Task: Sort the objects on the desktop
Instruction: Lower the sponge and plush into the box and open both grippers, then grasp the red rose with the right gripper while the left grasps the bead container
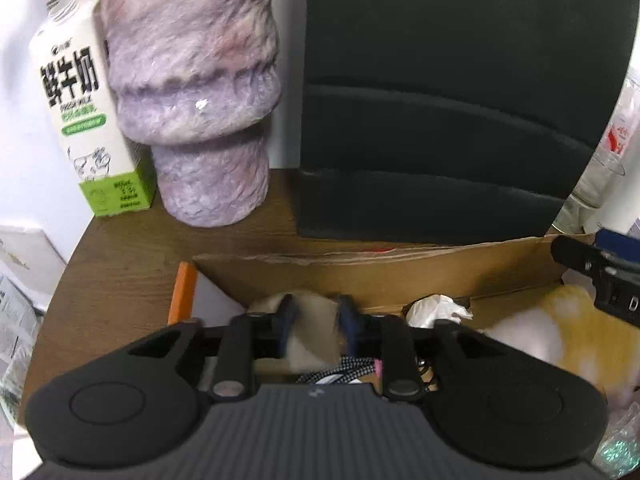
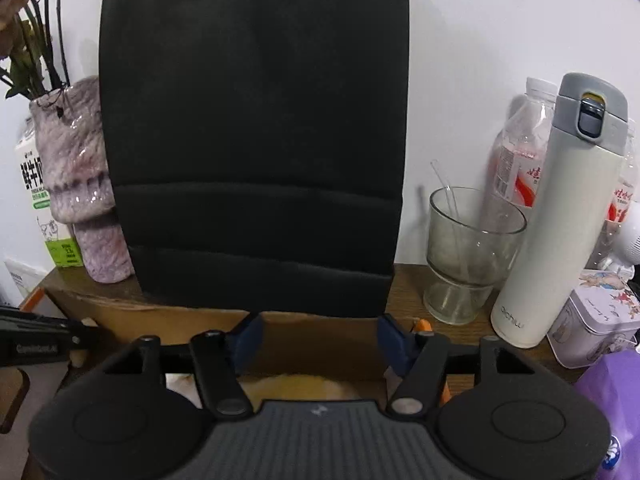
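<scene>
A cardboard box [image 1: 400, 268] sits on the brown desk and holds crumpled white paper [image 1: 436, 310], a braided cable [image 1: 340, 374] and a yellow-white soft thing [image 1: 572, 328]. My left gripper [image 1: 318, 322] hangs over the box; its blue-padded fingers stand a little apart around a pale beige object [image 1: 316, 312], contact unclear. My right gripper [image 2: 318, 340] is open and empty above the box's far wall [image 2: 320, 340]. The right gripper's body shows at the right edge of the left wrist view [image 1: 600, 276].
A black cushion [image 2: 256, 140] leans on the wall behind the box. Left of it stand a purple furry vase [image 1: 192, 92] and a milk carton [image 1: 88, 112]. To the right are a glass cup [image 2: 468, 252], a white thermos [image 2: 560, 220], plastic bottles [image 2: 520, 148] and a tin [image 2: 600, 316].
</scene>
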### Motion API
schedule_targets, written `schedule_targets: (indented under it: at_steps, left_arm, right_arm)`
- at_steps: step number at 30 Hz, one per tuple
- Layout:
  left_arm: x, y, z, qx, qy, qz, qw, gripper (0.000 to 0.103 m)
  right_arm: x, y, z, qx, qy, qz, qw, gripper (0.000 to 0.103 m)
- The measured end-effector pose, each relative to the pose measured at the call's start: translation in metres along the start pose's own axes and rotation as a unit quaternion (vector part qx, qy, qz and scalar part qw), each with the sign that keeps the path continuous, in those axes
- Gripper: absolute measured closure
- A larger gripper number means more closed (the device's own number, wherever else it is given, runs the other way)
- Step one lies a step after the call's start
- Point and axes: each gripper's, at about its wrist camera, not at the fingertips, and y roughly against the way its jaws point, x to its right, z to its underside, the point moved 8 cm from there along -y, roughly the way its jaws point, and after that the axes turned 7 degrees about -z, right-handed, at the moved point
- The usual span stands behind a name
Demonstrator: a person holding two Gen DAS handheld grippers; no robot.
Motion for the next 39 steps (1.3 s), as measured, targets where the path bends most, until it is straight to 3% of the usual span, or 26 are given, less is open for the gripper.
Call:
schedule_targets:
  at_steps: [1,3,5,9,14,19,22,26,28,30,32,35,39]
  left_arm:
    - [0.0,0.003,-0.001,0.006,-0.006,-0.002,1.0,0.067]
    - [0.0,0.011,-0.004,0.012,-0.017,-0.003,0.9998,0.054]
    - [-0.001,0.025,-0.008,0.02,-0.02,-0.007,0.9996,0.051]
    - [-0.008,0.056,-0.01,0.023,-0.013,-0.013,0.9996,0.027]
    - [-0.004,0.102,0.016,0.022,-0.022,-0.016,0.9994,0.021]
    - [0.002,0.156,0.068,0.034,-0.009,0.0,0.9994,0.015]
    - [0.008,0.203,0.111,0.082,-0.021,0.028,0.996,0.0]
    - [0.013,0.251,0.182,0.115,0.015,0.056,0.9917,0.0]
    - [0.019,0.262,0.225,0.121,0.03,0.055,0.9907,0.0]
    - [0.022,0.268,0.265,0.128,0.04,0.025,0.9906,0.0]
    - [0.026,0.273,0.296,0.13,0.022,0.017,0.9911,0.0]
    - [0.023,0.281,0.32,0.135,0.007,0.014,0.9907,0.0]
    - [0.015,0.282,0.336,0.119,0.018,0.037,0.9921,0.0]
  right_arm:
    - [0.0,0.001,-0.002,0.005,0.003,0.0,1.0,0.035]
    - [0.0,0.006,-0.008,0.011,0.008,0.007,1.0,0.031]
    - [-0.003,0.021,-0.018,0.017,0.008,0.009,1.0,0.03]
    - [0.003,0.06,-0.027,0.023,-0.009,-0.004,1.0,0.022]
    - [-0.001,0.101,-0.011,-0.009,-0.006,-0.014,1.0,0.02]
    - [-0.018,0.147,0.041,-0.036,0.022,-0.029,0.999,0.02]
    - [-0.032,0.186,0.076,-0.037,0.042,-0.056,0.997,0.018]
    - [-0.045,0.235,0.133,-0.021,0.036,-0.071,0.997,0.017]
    - [-0.051,0.258,0.163,-0.016,0.019,-0.085,0.996,0.016]
    - [-0.056,0.273,0.194,-0.022,0.003,-0.098,0.995,0.015]
    - [-0.059,0.288,0.221,-0.023,-0.005,-0.098,0.995,0.015]
    - [-0.064,0.307,0.252,-0.025,-0.013,-0.097,0.995,0.015]
    - [-0.069,0.324,0.281,-0.022,-0.016,-0.085,0.996,0.015]
